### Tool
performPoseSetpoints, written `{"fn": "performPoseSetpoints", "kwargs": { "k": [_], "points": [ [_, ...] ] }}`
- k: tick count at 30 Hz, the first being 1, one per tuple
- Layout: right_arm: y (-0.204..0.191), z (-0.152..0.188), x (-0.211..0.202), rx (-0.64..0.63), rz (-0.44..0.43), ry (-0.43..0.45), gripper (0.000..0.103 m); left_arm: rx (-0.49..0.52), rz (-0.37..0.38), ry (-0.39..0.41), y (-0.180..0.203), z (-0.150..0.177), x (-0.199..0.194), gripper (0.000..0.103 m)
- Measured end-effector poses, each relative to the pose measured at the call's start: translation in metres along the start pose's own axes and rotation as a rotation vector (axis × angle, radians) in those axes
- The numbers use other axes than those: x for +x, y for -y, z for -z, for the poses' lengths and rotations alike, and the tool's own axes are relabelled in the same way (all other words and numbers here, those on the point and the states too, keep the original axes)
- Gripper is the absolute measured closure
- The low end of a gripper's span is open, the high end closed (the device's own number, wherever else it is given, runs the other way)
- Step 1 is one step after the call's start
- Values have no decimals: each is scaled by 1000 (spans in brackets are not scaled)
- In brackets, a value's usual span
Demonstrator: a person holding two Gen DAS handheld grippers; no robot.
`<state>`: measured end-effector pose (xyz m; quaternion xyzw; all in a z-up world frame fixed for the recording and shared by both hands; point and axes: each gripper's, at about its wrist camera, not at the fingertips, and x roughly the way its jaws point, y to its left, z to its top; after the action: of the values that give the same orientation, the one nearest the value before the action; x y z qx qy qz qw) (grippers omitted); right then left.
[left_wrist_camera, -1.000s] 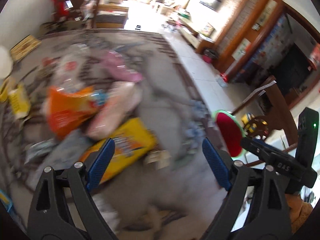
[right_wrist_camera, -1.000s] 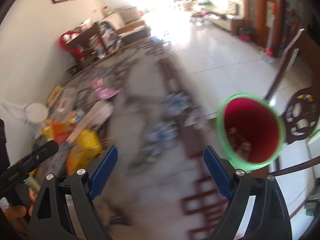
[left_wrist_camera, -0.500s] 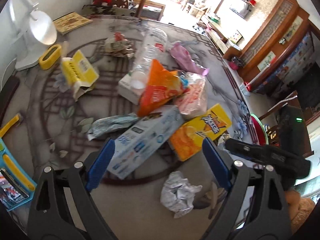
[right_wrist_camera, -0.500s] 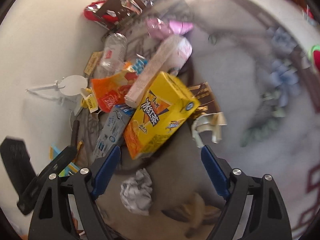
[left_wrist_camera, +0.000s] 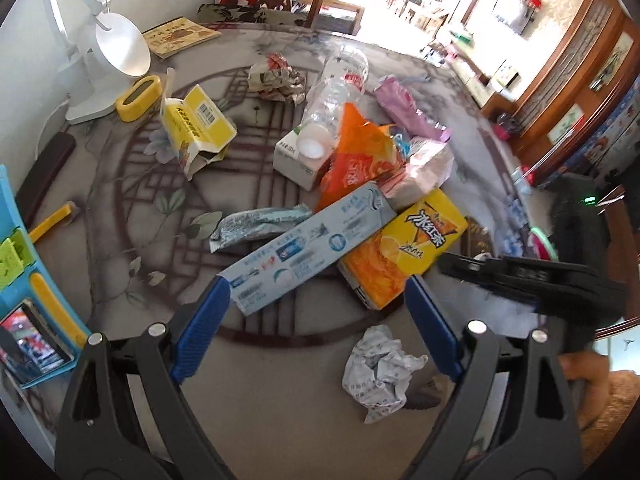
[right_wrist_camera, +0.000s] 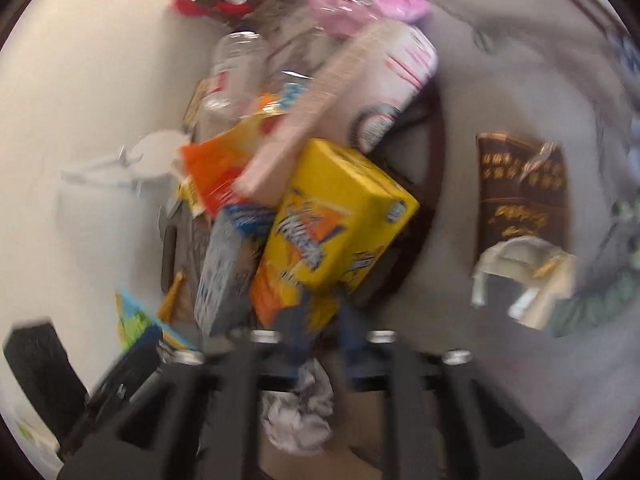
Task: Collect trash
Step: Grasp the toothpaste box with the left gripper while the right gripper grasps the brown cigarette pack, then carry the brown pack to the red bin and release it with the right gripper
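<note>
Along the left of the table [left_wrist_camera: 132,200]: lamp [left_wrist_camera: 120,50], parked clear of the mess and probably not rubbish. Just right of it, torn carton [left_wrist_camera: 196,128], lying apart from the rest with one end ripped open.

Toward the middle, litter stacked piece on piece: bottle [left_wrist_camera: 336,88] on its side, cap end over the white carton [left_wrist_camera: 294,156]; orange bag [left_wrist_camera: 356,156] propped against both; toothpaste box [left_wrist_camera: 308,248] slanting across the front, far end by the juice carton [left_wrist_camera: 404,252]. Stacked so, likely to slide if a lower piece is pulled first.

Above the near end of the toothpaste box, left gripper [left_wrist_camera: 316,284], tipped steeply down, jaws spread wide and pressing on nothing. Seemingly poised for box or carton, and wide enough for either.

Nearer the edge, paper ball [left_wrist_camera: 380,376], lying alone. Probably the easiest pick.

Further right, right gripper [right_wrist_camera: 324,320], low at the near corner of the juice carton, jaws just closed and now pressed together. Too blurred to tell whether a carton edge or anything else is pinched there.

Right again, brown wrapper [right_wrist_camera: 524,188], flat, with a white scrap [right_wrist_camera: 520,272] over its near end.

Far right, past the table edge, bin [left_wrist_camera: 542,240], only a sliver of green rim showing, near enough for short carries. Collecting barely begun, judging by what remains.
</note>
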<state>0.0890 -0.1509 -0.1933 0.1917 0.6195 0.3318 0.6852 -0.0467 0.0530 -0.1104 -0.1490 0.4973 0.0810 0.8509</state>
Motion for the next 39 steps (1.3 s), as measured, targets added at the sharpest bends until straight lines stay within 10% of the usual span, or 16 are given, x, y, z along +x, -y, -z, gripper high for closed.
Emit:
{"fn": "performPoseSetpoints", "kwargs": {
  "k": [3,7,19,23,28,39],
  "points": [
    [5,4,-5,0,-31,-30,95,14,-23,-8,9,0,0,16],
    [21,12,-6,120,-89,-10,45,71,-43,-17,16,0,5,13],
    [21,11,-48,187,70,141,36,233,37,-139,-1,-32,74,14],
    [23,16,-49,213,172,175,36,280,97,-179,-4,-35,93,36],
    [27,7,-46,203,323,222,36,265,158,-168,-12,-41,91,61],
    [37,-35,3,96,579,156,37,147,287,-63,-32,-52,35,64]
  ]
}}
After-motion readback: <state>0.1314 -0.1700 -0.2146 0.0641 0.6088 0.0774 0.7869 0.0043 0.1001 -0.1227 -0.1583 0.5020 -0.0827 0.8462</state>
